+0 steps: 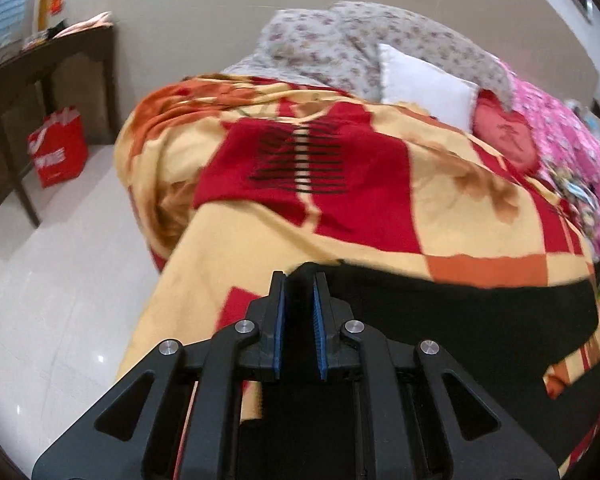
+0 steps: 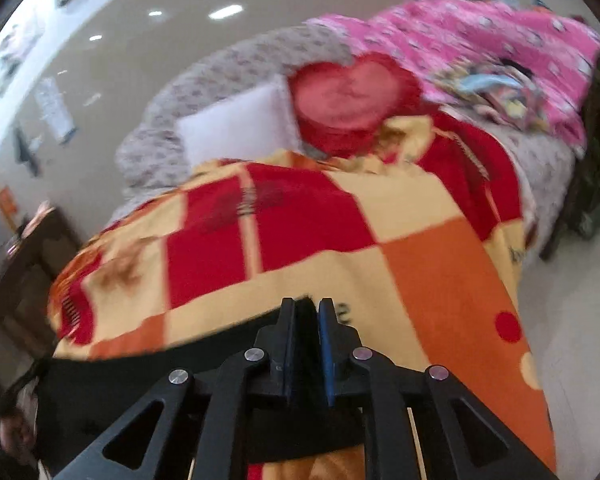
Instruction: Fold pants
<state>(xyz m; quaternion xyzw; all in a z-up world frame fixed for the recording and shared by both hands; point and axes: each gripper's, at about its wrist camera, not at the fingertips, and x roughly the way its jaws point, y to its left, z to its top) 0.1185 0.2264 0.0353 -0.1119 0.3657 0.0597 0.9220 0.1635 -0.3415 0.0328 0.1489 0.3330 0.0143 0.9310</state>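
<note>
Black pants stretch across the near end of a bed covered by a red, yellow and orange checked blanket. My left gripper is shut on the pants' left edge, with black cloth pinched between the blue pads. In the right wrist view the pants run off to the left, and my right gripper is shut on their right edge above the blanket. The cloth hangs taut between the two grippers.
A white pillow, a red heart cushion, a floral quilt and a pink quilt lie at the bed's head. A dark wooden table and a red bag stand on the tiled floor left of the bed.
</note>
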